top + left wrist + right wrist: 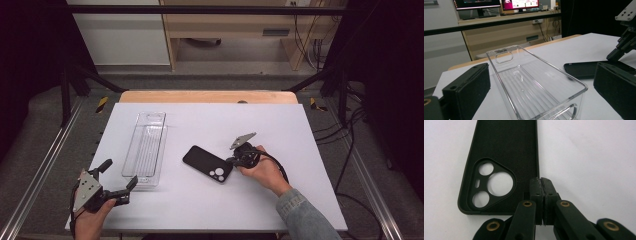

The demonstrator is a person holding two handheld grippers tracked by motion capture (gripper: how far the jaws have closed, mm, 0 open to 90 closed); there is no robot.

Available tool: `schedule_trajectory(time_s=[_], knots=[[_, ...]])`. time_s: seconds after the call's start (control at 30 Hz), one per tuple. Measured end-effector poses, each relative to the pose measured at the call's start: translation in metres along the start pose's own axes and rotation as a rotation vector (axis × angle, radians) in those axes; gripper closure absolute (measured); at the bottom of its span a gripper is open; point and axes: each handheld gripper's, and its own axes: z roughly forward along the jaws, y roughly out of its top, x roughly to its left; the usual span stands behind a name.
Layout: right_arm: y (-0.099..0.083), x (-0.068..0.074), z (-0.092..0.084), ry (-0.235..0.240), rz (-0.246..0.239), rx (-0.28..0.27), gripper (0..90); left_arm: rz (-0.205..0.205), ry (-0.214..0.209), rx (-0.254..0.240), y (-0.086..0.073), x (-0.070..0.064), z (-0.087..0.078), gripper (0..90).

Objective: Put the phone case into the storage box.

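Right hand-held gripper (541, 182) seemingly pinching phone case (504, 150) rim; unresolved overhead

Matte black phone case (504, 150), white showing through its round camera cut-outs. Clear ribbed plastic tray (534, 87), colourless. White table (280, 125) with pale wood edge. Black right gripper (541, 185), brass rivets below the fingertips. Black left gripper (119, 176); blue denim sleeve (305, 215).

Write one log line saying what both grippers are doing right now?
right gripper: shut on phone case edge | left gripper: open, near clear tray | table: white
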Motion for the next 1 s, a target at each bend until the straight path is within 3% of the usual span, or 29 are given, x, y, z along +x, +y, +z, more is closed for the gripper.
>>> schedule_trajectory(time_s=[0.37,0.57,0.67,1.0], knots=[[0.001,0.001,-0.008,0.0,0.006,-0.048,89.6,0.001,0.001,-0.002,0.0,-0.001,0.0,0.6],[0.001,0.002,-0.018,-0.001,-0.011,-0.055,89.6,0.024,-0.002,0.01,0.005,-0.005,0.001,0.6],[0.001,0.001,-0.025,-0.003,-0.022,-0.051,89.6,0.048,-0.027,0.026,0.014,-0.012,0.006,0.5],[0.003,-0.007,-0.056,-0.014,-0.069,-0.032,89.6,0.16,-0.191,0.087,0.053,-0.041,0.042,1.0]])
